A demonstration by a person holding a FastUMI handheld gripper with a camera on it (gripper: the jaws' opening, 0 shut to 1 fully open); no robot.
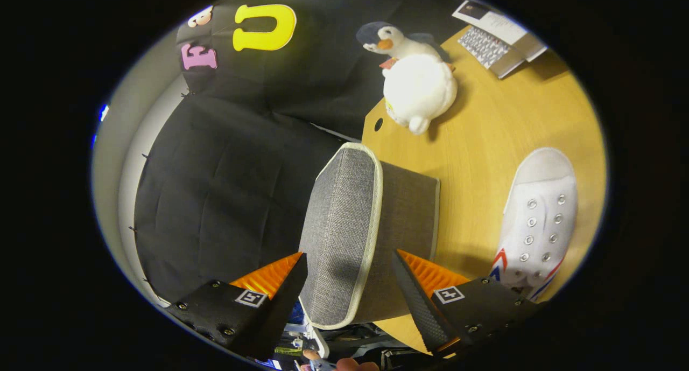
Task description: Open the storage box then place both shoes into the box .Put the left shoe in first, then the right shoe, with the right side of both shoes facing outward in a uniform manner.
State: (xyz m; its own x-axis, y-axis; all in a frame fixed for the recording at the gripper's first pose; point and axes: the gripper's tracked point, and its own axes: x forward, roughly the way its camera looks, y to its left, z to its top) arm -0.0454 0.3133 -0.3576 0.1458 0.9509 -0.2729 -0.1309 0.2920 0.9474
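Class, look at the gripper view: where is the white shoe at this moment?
The white shoe lies on the wooden table, to the right of the grey storage box and beyond the gripper, whose open fingers straddle the box; the plush penguin sits farther back.

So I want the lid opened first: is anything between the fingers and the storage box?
Nothing visible. The grey storage box already sits between the open fingers, lid edge right ahead. The white shoe lies off to the side on the table.

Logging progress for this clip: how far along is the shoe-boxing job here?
Early stage. Nothing is packed: the white shoe lies on the table, outside the grey storage box. In hand: the gripper has its fingers open either side of the box, apparently working on it. Left: both shoes.
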